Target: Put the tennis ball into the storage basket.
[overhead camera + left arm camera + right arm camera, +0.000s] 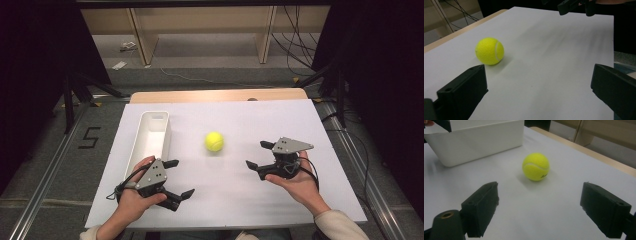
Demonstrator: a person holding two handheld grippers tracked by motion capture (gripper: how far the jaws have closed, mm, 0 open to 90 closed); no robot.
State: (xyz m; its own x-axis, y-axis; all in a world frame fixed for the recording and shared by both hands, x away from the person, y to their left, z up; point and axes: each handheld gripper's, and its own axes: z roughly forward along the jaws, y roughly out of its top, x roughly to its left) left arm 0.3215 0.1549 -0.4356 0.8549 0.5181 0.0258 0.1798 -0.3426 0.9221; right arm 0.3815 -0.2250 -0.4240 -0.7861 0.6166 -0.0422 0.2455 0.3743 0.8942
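A yellow tennis ball is sitting mid-frame on the white worktop, right of a white bin. Left tool and right tool are resting nearby (jaws wide apart, gripping nothing).

White bin on white table sheet; wooden shelving behind.

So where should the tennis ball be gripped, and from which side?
Probably across its widest middle: the tennis ball is round and sits free on the white sheet, apart from the white bin. The right gripper, jaws wide open and facing it in its own view, could close in level from the right.
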